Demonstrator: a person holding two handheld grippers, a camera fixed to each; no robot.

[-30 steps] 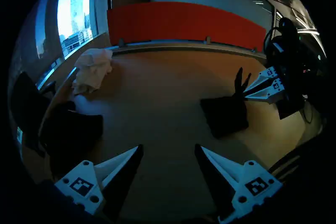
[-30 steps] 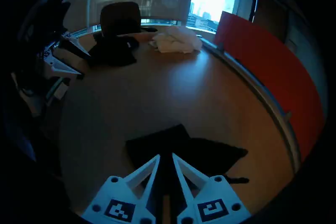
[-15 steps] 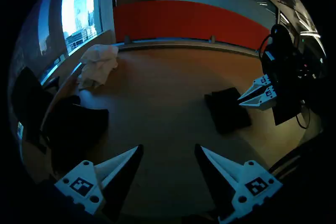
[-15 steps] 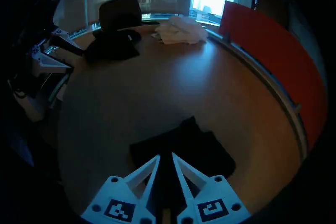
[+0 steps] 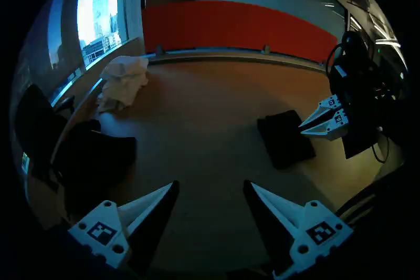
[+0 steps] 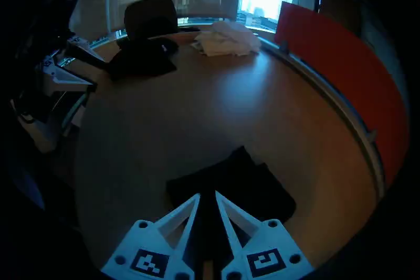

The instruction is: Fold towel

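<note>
dark folded towel (image 6: 247, 188) laid flat on tabletop (image 6: 184, 112), at tips of right tool (image 6: 207, 196); fingers nearly pressed together, pinch on cloth not discernible. left tool (image 5: 210, 188) spread, well apart from towel.

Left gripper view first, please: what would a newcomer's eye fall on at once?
The bright window at upper left and the long red panel behind the wooden table stand out most. Next comes the white towel heap near the window, then the folded dark towel at the right, with the right gripper at its edge.
</note>
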